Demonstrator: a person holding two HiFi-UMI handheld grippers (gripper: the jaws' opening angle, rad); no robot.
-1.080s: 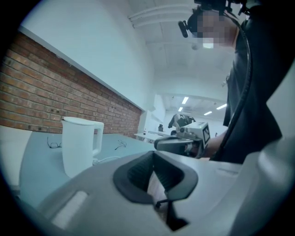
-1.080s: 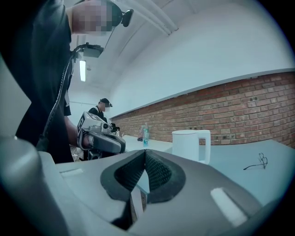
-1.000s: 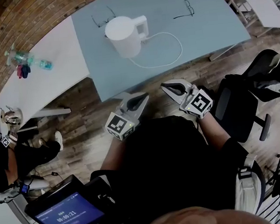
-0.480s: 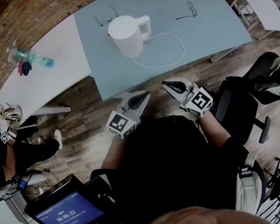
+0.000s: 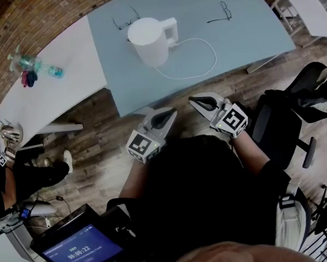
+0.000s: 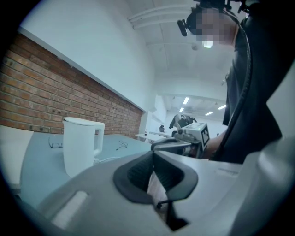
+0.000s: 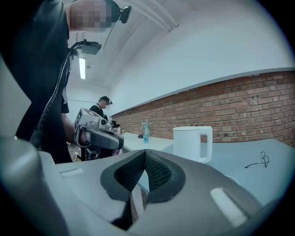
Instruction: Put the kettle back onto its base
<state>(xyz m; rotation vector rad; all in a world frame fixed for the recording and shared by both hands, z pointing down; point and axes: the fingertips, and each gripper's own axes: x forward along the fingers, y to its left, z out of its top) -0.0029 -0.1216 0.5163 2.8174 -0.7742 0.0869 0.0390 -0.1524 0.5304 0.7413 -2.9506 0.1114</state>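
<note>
1. Brick wall runs behind the blue-grey surface.
2. I see the white kettle standing upright toward the surface's left edge, handle pointing right. A white cord loops from its foot toward the near edge. I cannot tell whether a base sits under it.
3. One pair of glasses lies just behind the kettle, and a second pair lies toward the far right corner.
4. My left gripper is short of the near edge, over the wooden floor, jaws pressed together on nothing.
5. My right gripper is beside it, jaws likewise pressed together and empty, well apart from the kettle.
</note>
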